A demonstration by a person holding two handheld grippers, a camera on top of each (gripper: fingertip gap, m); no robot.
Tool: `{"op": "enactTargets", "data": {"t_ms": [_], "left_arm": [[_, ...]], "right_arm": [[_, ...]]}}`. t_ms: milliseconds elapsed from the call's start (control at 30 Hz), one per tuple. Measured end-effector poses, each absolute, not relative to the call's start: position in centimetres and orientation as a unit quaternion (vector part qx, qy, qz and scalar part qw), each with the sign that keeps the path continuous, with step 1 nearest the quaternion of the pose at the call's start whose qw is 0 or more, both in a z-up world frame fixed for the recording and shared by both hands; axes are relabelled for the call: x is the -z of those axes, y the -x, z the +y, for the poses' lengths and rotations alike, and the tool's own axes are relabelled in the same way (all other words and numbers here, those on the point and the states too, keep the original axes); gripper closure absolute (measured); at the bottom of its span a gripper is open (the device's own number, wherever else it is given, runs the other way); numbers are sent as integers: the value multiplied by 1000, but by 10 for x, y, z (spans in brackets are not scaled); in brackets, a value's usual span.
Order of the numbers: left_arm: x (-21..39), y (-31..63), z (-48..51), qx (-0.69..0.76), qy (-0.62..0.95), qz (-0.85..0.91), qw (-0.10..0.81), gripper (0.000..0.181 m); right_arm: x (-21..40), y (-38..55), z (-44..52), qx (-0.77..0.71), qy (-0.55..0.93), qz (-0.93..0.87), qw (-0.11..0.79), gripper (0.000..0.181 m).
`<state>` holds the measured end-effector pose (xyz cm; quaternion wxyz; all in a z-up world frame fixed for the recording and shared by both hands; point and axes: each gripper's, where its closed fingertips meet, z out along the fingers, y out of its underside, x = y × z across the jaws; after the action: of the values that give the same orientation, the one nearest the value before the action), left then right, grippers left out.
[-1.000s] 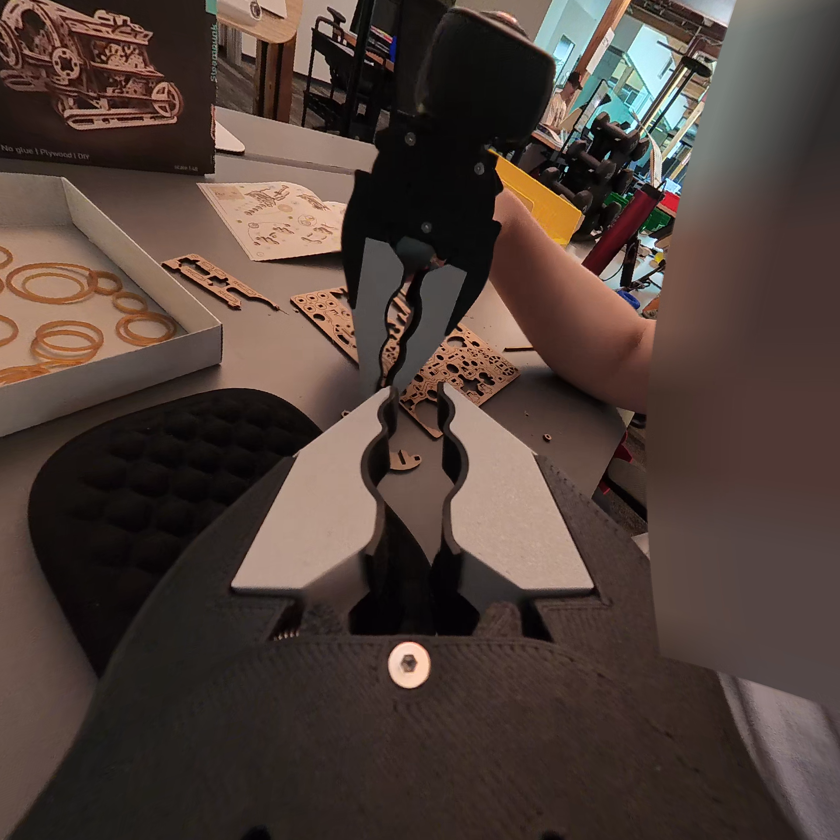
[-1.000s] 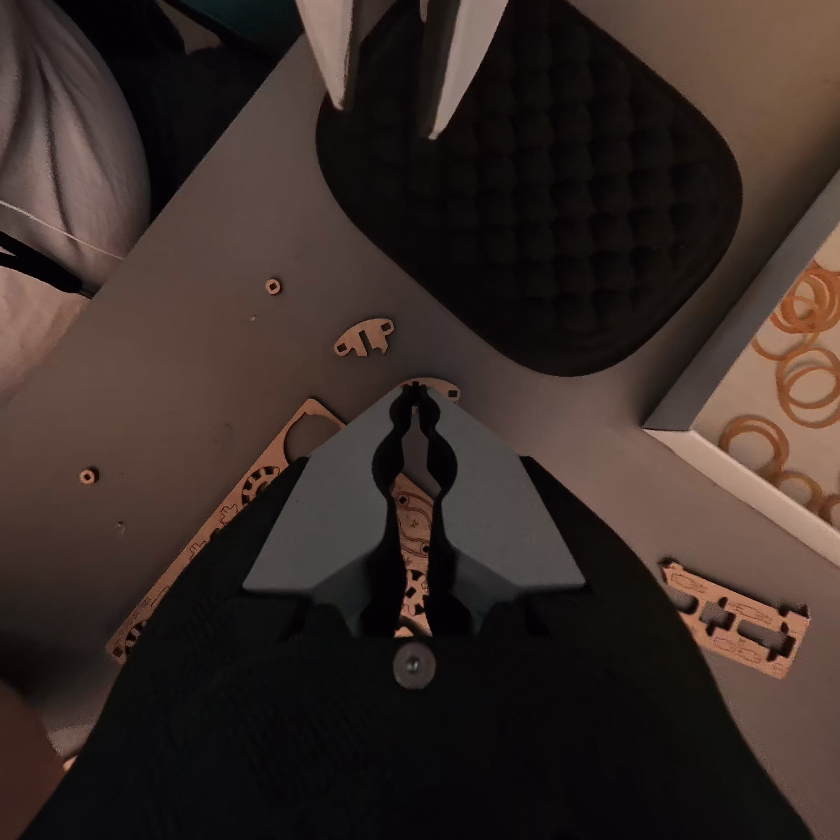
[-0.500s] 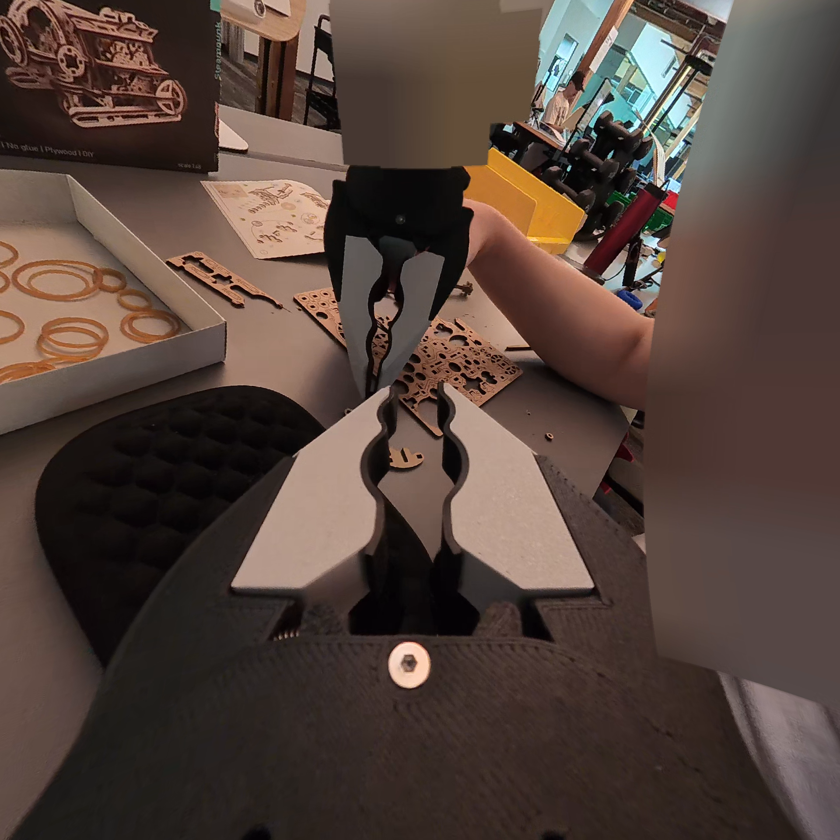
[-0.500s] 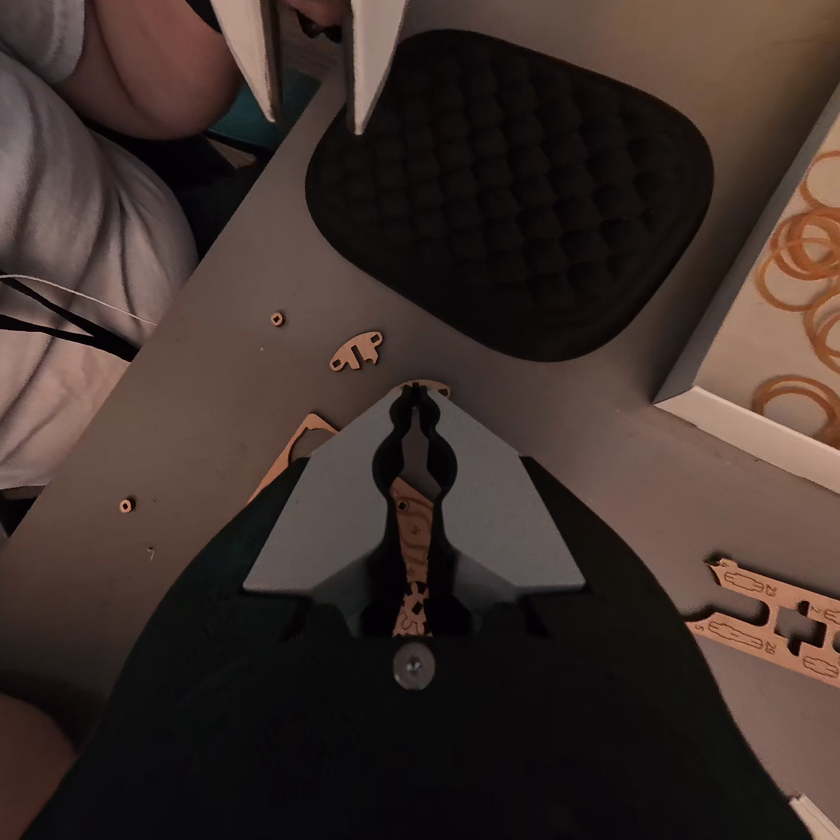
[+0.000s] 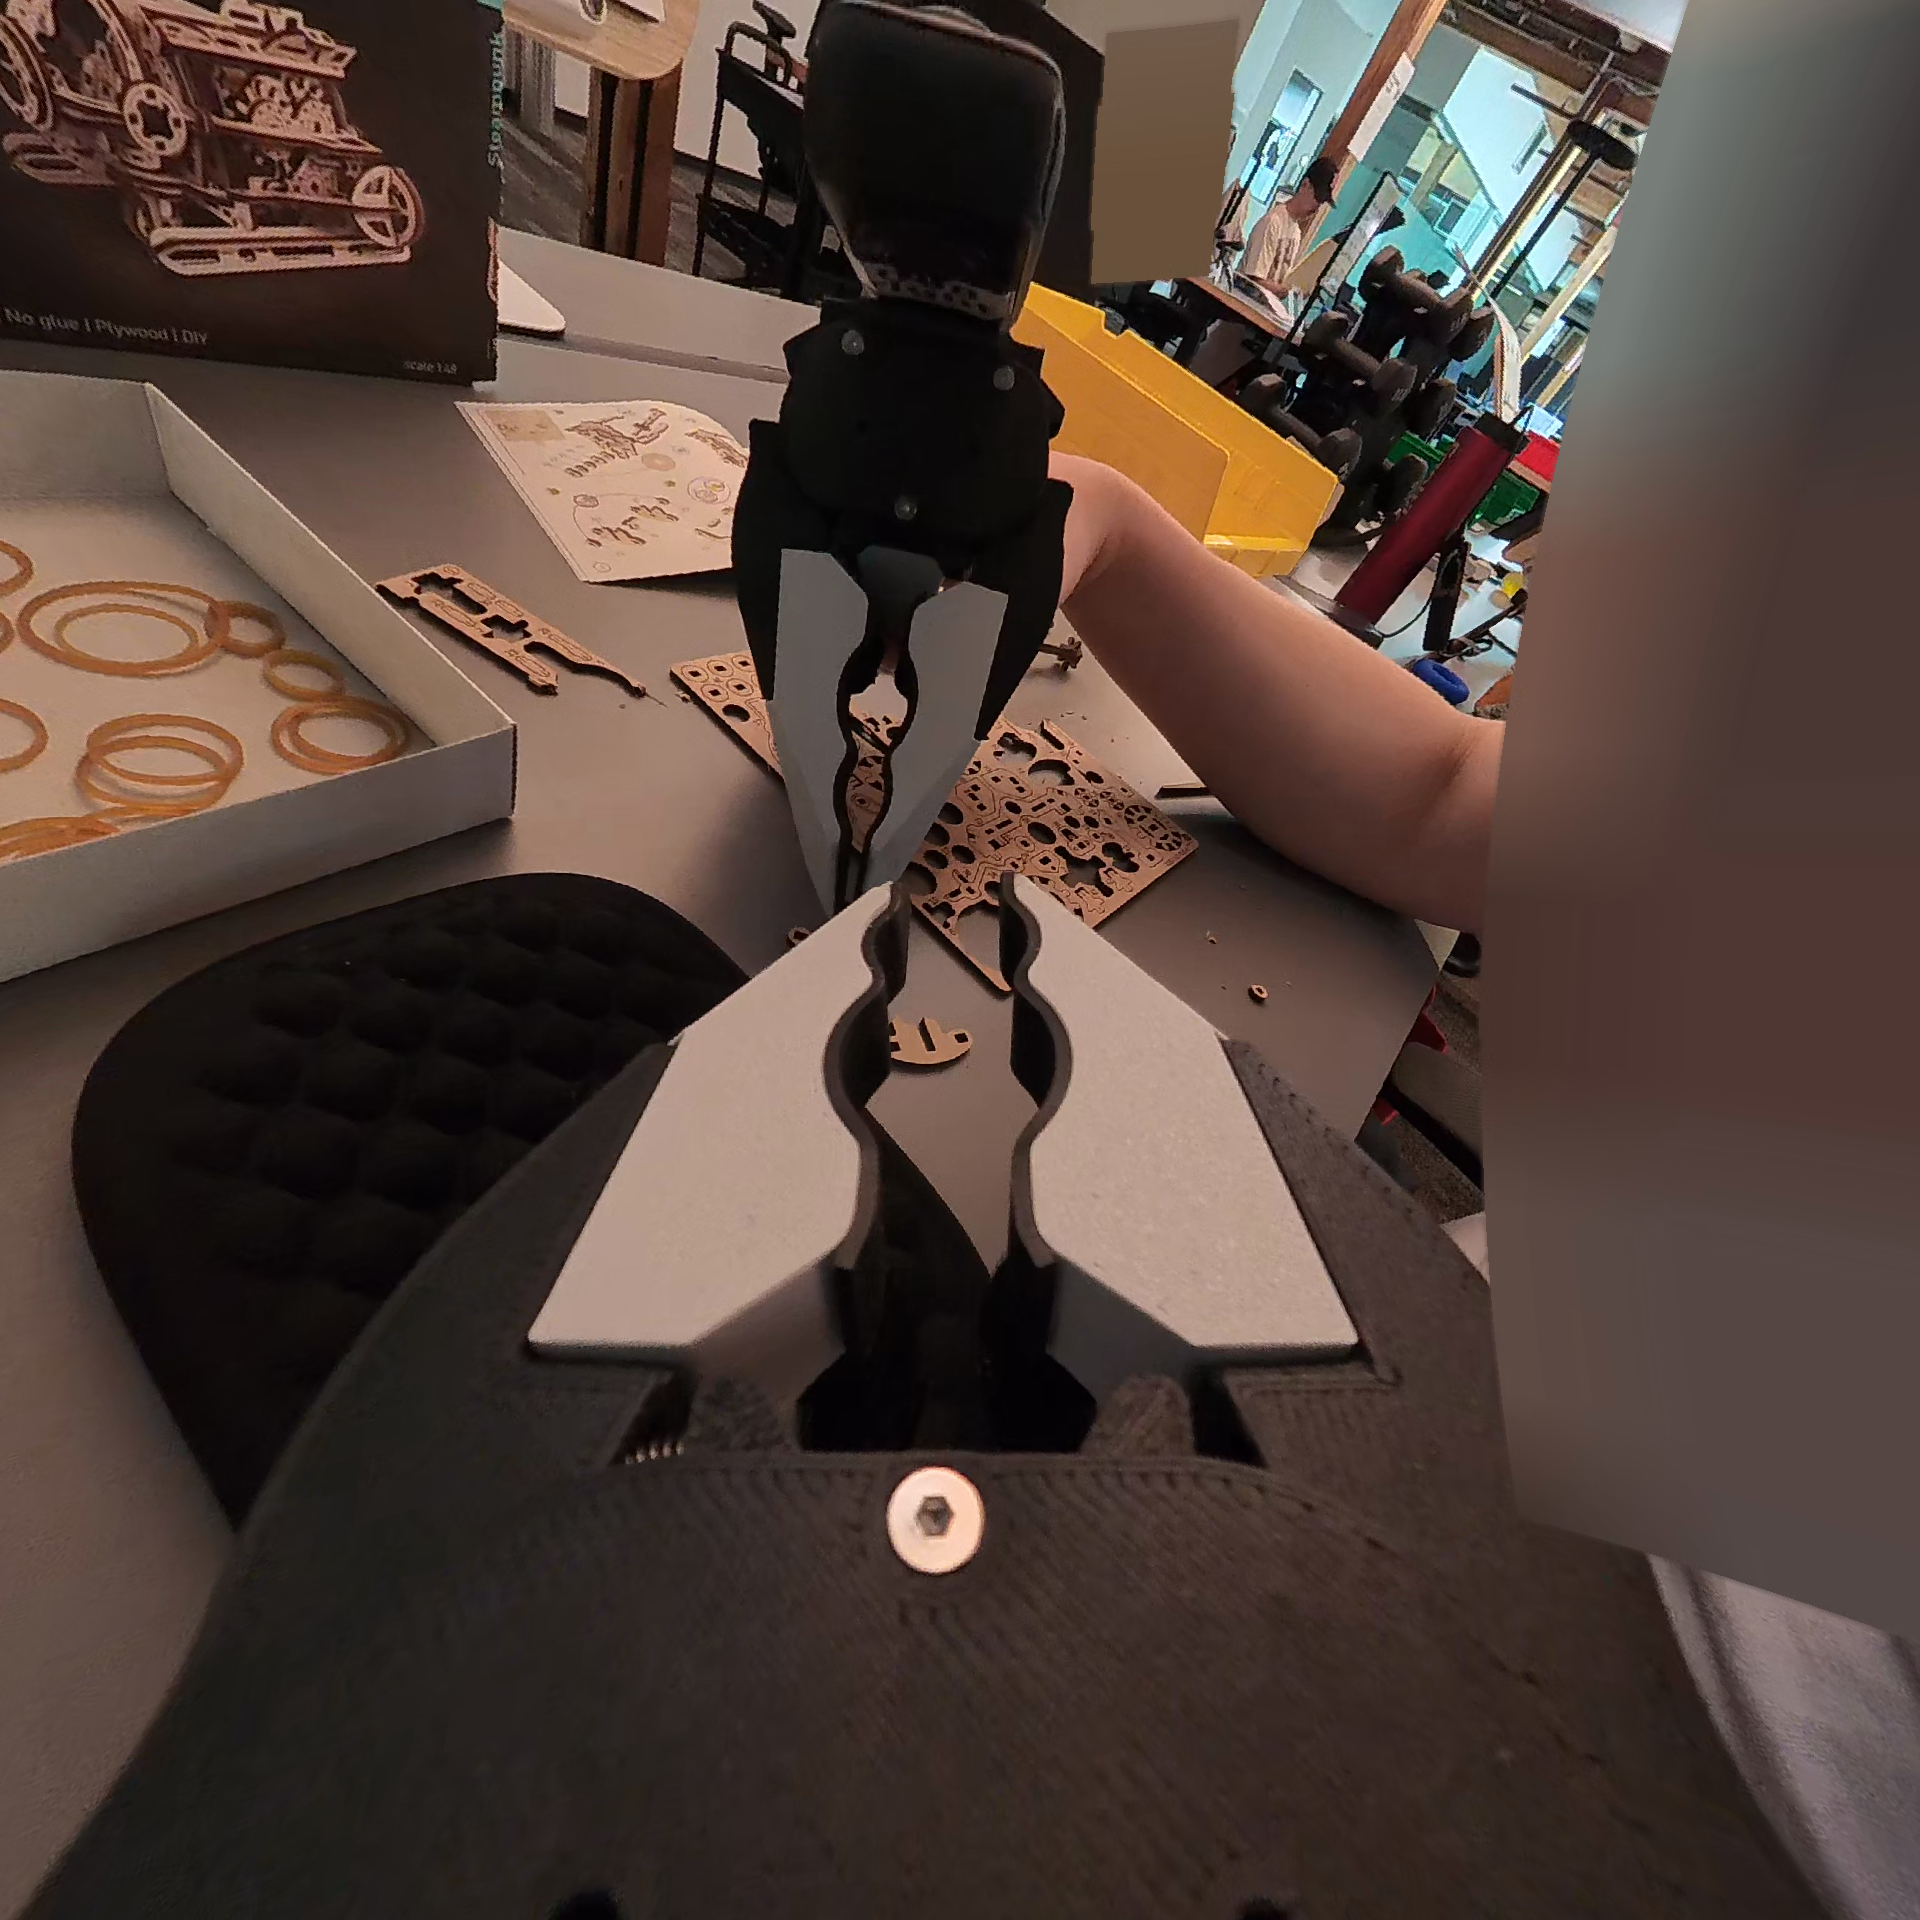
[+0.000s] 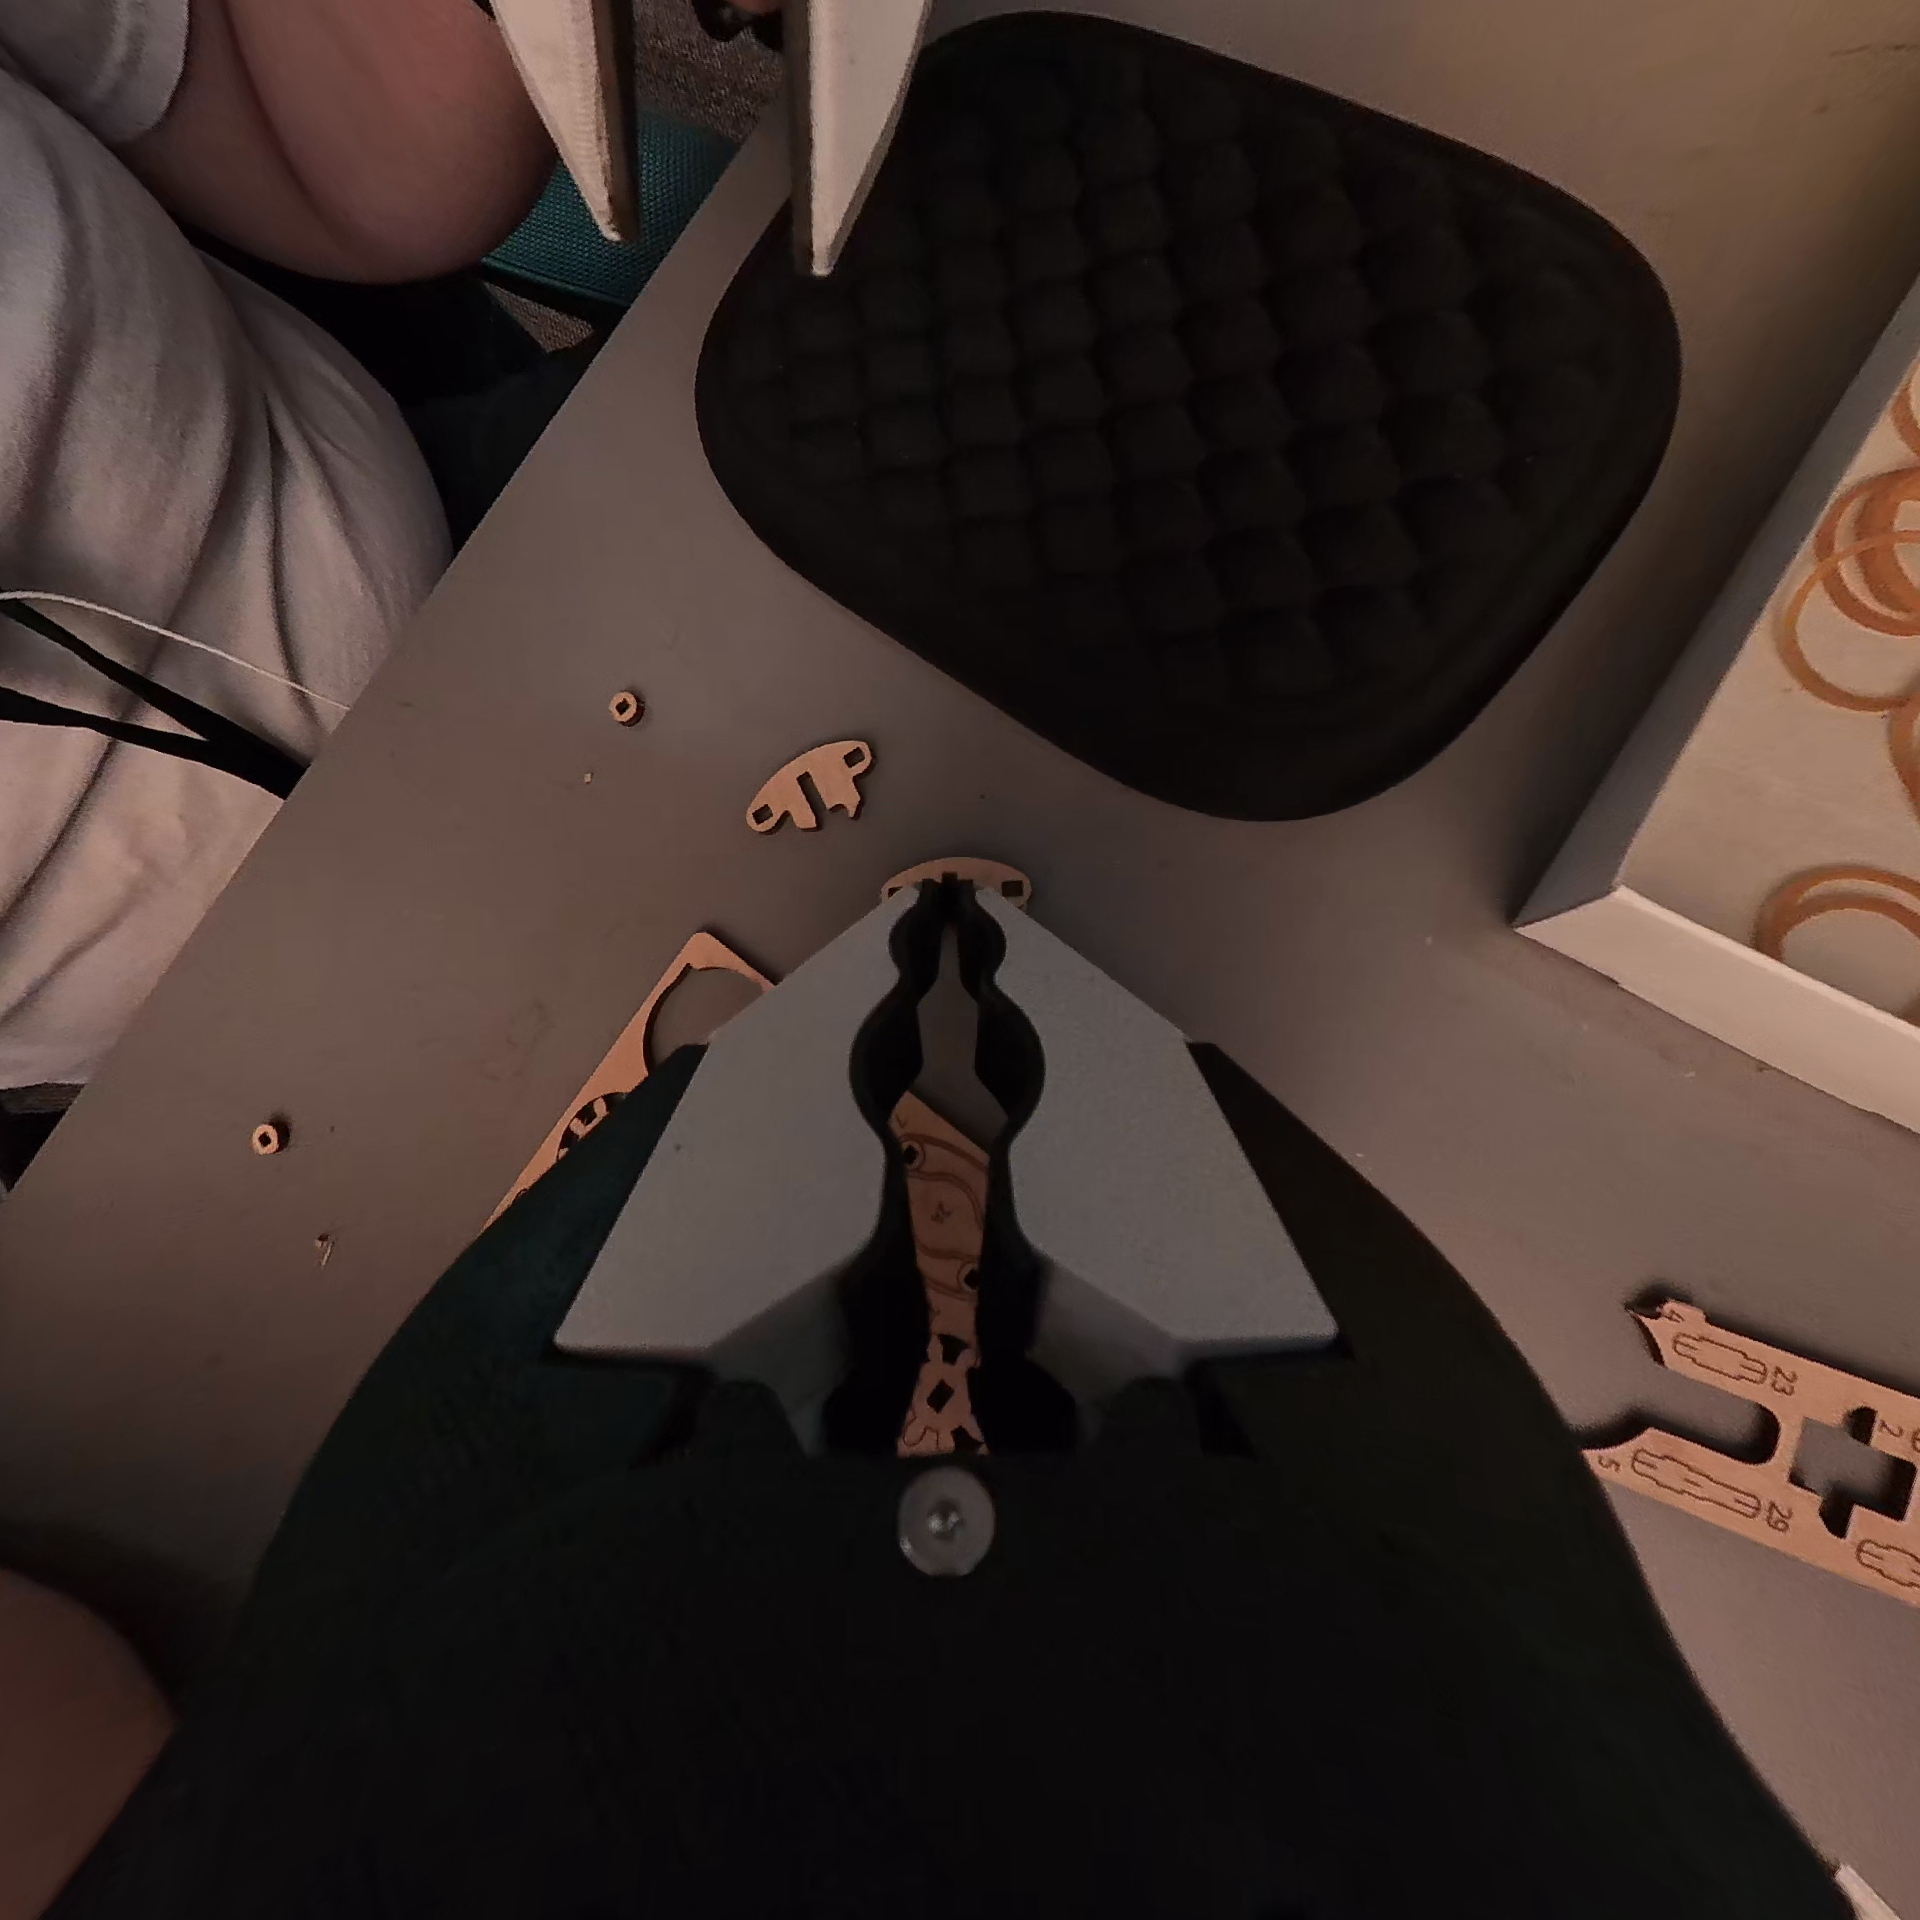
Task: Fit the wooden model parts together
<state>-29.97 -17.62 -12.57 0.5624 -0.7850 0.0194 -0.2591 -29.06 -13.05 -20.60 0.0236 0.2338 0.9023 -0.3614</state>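
Wooden part [image 6: 954,885] pinched at right tongs [image 6: 948,902] tips

This is a big workshop. A grey work table [image 5: 623,790] holds a model kit box [image 5: 239,177]. Behind it sit a yellow bin [image 5: 1174,436], wooden posts [image 5: 1371,94] and dumbbells (stacked on a rack) [image 5: 1382,343].

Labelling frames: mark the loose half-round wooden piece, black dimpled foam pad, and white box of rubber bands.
Loose half-round wooden piece [image 6: 811,797]: right wrist view, its middle.
Black dimpled foam pad [image 6: 1195,416]: right wrist view, centre of its surface.
White box of rubber bands [image 5: 312,582]: left wrist view, near side wall.
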Motion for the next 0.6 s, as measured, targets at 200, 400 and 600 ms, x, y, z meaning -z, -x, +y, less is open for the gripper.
{"op": "enactTargets", "data": {"t_ms": [200,400,600], "left_arm": [[125,300,-177,260,784,19,564,165],[125,298,-176,259,785,21,562,165],[125,298,-176,259,785,20,562,165]], "right_arm": [[206,291,-130,357,-231,905,17,180],[207,290,-130,353,-224,908,14,180],[205,288,-133,349,-205,915,1,181]]}}
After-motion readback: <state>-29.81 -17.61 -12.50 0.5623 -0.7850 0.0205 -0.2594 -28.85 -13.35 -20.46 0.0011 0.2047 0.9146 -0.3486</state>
